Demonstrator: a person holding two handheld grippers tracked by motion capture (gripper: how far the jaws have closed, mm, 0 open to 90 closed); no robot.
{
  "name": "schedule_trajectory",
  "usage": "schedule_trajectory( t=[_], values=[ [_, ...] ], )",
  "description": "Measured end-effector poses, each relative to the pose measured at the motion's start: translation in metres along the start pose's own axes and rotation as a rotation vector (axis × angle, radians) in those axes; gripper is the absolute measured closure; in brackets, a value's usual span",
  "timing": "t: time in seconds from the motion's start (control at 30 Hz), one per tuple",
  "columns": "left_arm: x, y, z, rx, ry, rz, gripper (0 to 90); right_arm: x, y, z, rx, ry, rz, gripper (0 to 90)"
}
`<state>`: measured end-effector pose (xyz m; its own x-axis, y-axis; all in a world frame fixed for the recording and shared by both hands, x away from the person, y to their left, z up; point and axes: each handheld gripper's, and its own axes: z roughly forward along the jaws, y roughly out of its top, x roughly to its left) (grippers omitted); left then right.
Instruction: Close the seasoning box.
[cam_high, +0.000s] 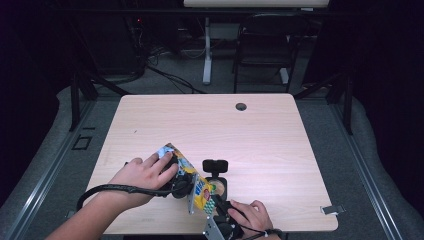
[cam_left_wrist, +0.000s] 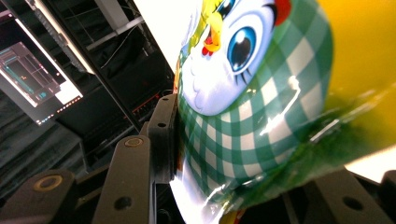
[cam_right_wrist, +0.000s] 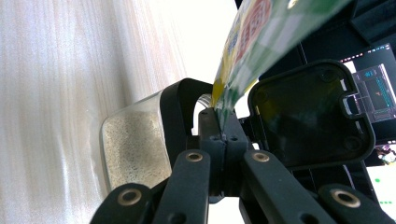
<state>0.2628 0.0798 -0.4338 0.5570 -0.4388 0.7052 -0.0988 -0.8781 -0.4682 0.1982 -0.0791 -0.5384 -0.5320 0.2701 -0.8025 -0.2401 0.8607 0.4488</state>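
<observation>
A yellow snack bag (cam_high: 192, 180) with green-and-white check and a cartoon face (cam_left_wrist: 233, 60) hangs tilted over the table's near edge. My left gripper (cam_high: 181, 183) is shut on its puffed middle, one black pad (cam_left_wrist: 164, 135) pressed into the film. My right gripper (cam_high: 218, 208) is shut on the bag's lower corner (cam_right_wrist: 224, 100), its jaws closed tight together. Just under that corner stands a clear container (cam_high: 219, 188) partly filled with pale grains (cam_right_wrist: 133, 149). Its black flip lid (cam_high: 215, 165) (cam_right_wrist: 308, 116) stands open.
The wooden table (cam_high: 250, 135) has a round cable hole (cam_high: 241, 106) at the back. A small metal clip (cam_high: 332, 209) lies at the front right edge. A dark chair (cam_high: 265, 45) and a white desk leg (cam_high: 207, 50) stand beyond the table.
</observation>
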Motion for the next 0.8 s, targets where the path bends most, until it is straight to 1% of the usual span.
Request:
schedule_trajectory(
  t=[0.13, 0.2, 0.23, 0.5, 0.8],
  values=[
    [0.0004, 0.0000, -0.0003, 0.002, 0.000, 0.004, 58.8, -0.0003, 0.0004, -0.0003, 0.003, -0.001, -0.007, 90.0],
    [0.0007, 0.0001, -0.0006, 0.004, 0.000, 0.006, 58.8, -0.0001, 0.0002, 0.0001, -0.004, -0.001, -0.002, 90.0],
    [0.0005, 0.0002, -0.0008, 0.006, 0.008, 0.007, 58.8, -0.0001, 0.0002, -0.0001, -0.002, 0.000, 0.000, 90.0],
    [0.0011, 0.0007, -0.0019, 0.009, 0.014, 0.016, 58.8, 0.0000, 0.0003, -0.0001, -0.005, 0.001, 0.001, 90.0],
    [0.0007, 0.0007, -0.0026, 0.006, 0.007, 0.016, 58.9, 0.0003, 0.0005, 0.0000, -0.011, 0.001, -0.003, 90.0]
  ],
)
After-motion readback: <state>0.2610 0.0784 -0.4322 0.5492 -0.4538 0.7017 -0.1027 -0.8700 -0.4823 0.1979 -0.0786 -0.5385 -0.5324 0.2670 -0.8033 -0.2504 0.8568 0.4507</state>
